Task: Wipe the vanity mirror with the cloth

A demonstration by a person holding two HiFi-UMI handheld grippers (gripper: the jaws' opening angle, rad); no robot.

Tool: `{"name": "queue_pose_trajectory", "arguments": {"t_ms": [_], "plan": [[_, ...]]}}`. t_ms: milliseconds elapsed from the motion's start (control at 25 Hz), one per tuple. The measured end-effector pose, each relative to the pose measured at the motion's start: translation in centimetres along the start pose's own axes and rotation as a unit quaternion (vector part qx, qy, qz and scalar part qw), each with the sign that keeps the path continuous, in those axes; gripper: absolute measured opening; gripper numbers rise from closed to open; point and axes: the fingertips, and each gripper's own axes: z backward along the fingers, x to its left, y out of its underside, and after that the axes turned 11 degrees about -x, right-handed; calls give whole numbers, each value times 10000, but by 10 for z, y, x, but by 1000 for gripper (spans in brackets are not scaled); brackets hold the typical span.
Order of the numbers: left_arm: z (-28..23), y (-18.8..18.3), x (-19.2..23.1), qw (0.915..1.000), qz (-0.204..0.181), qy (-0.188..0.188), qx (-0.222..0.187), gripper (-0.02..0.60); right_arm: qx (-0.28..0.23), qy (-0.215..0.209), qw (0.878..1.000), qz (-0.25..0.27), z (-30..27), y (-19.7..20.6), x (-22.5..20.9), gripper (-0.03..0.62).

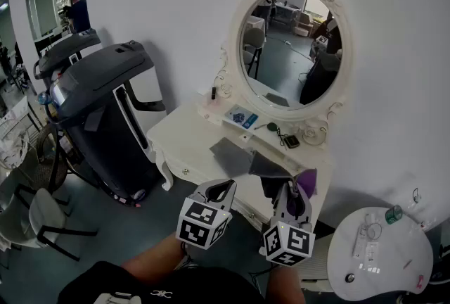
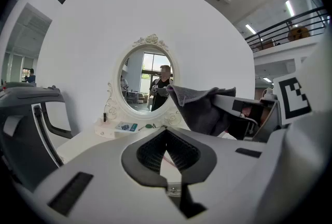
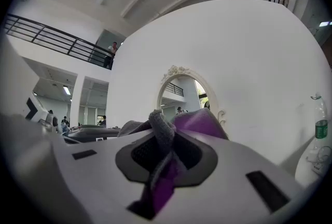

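The right gripper point(image 1: 290, 186) has its jaws clamped on the cloth point(image 1: 271, 167), a grey rag with a purple side. It is bunched between the pads and spills forward past the tips. A loose wad left in front like this probably means soft fabric, not hard jaw, will meet the glass.

The left gripper point(image 1: 225, 186) hangs just beside it at 9 o'clock. Its jaws are closed tip to tip with nothing between them (only pale desk shows through the slit behind the tips). I judge it is simply parked, since wiping needs one gripper and nothing here needs steadying.

The mirror point(image 1: 292, 46) stands upright at the back of the desk point(image 1: 186, 144), at about 12 to 1 o'clock from the grippers and well apart from the cloth. Both grippers sit low over the desk's front edge, pointing up and forward at the glass. That reads as the start of the reach, with no wiping begun yet.

Some oddments point(image 1: 242, 116) lie on the desk right under the mirror, at 12 o'clock from the right gripper: a small blue packet, a cable and a dark square thing. The cloth hangs below the jaws, so the reach will likely need to go high to avoid dragging them.
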Motion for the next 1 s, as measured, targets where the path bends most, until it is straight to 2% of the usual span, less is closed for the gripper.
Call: {"name": "queue_pose_trajectory", "arguments": {"t_ms": [400,1000], "plan": [[5,3,10,10000,11,35,-6,5,28,-123,9999,26,0,8,21,48],[40,13,85,9999,71,-84,40,5,34,-269,9996,38,-15,29,102,49]]}}
